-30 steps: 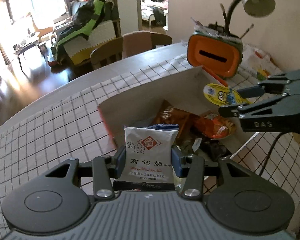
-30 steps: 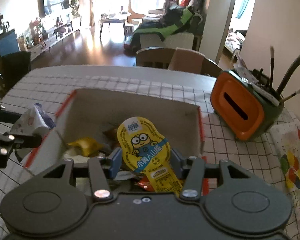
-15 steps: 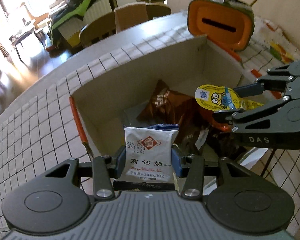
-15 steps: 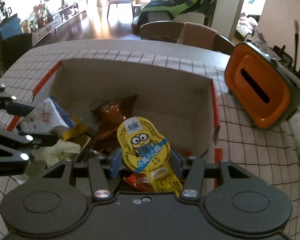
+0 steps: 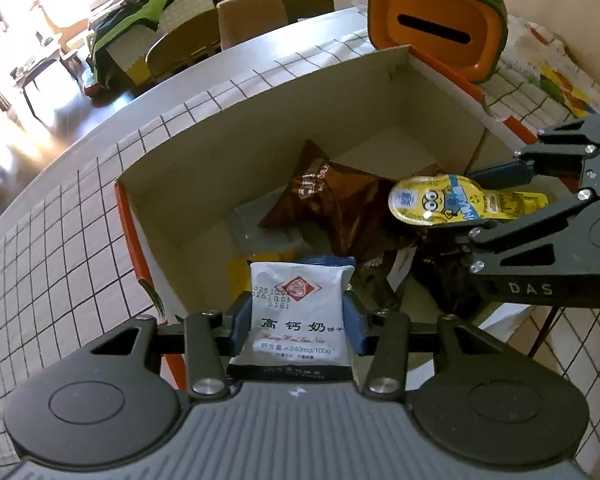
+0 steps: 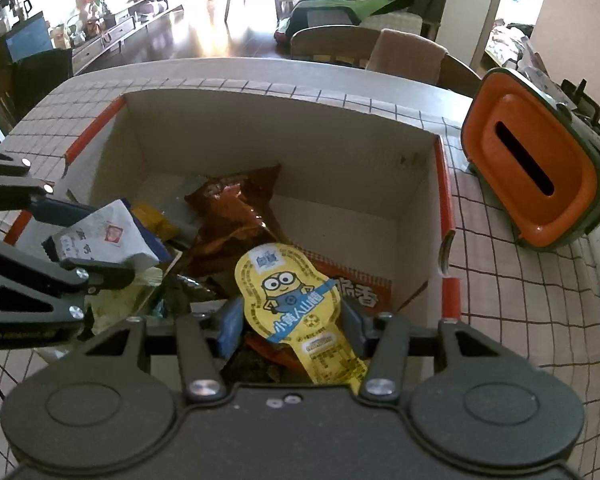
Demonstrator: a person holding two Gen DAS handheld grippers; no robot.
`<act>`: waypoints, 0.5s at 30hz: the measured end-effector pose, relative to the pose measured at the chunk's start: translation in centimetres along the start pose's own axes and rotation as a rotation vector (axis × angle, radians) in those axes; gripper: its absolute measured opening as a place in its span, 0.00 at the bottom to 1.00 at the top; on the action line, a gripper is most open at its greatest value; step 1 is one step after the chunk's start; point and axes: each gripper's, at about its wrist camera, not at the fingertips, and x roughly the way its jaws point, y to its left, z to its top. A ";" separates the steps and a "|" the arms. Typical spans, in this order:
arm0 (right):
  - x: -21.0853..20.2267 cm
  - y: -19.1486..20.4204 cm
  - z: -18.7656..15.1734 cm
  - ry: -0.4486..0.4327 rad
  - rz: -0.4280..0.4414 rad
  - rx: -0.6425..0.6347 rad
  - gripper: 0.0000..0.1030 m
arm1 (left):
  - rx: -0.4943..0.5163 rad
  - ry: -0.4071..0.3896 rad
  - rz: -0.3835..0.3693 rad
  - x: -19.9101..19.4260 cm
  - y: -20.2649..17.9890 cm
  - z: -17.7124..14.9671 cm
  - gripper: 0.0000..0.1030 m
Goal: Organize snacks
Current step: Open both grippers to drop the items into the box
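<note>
Both tongs hang over an open cardboard box (image 5: pixel 284 128) with orange-red edges, which stands on a surface covered by a white grid-pattern cloth (image 5: pixel 60 248).

In the left wrist view, the left tongs (image 5: pixel 296 322) are clamped on a white biscuit packet (image 5: pixel 296 316) printed with a red diamond mark and black characters, its blue pads pressing both sides. Here the packet's front can be read; from the right wrist view the same packet (image 6: pixel 108 236) shows only at an angle, with a blue back edge.

The right tongs (image 6: pixel 290 326) grip a yellow cartoon-print snack pouch (image 6: pixel 288 292) by its narrow neck, the round end pointing into the box. The left view shows this pouch (image 5: pixel 436 202) from the side, held flat above the contents.

A brown foil bag (image 5: pixel 332 196) lies in the box in both views. Only the right view shows an orange packet (image 6: pixel 360 288) with white characters on the box floor, under the pouch. An orange and green holder (image 6: pixel 540 176) stands beside the box.
</note>
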 end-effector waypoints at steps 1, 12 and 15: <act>0.0 0.0 0.0 0.001 0.001 0.002 0.50 | -0.006 -0.006 -0.004 -0.2 0.1 -0.1 0.47; -3.0 0.7 0.3 -0.055 0.010 0.038 0.59 | -0.033 -0.098 -0.050 -3.2 1.3 -1.1 0.63; -4.3 1.0 0.3 -0.079 0.013 0.055 0.60 | -0.046 -0.125 -0.064 -4.3 1.8 -1.5 0.65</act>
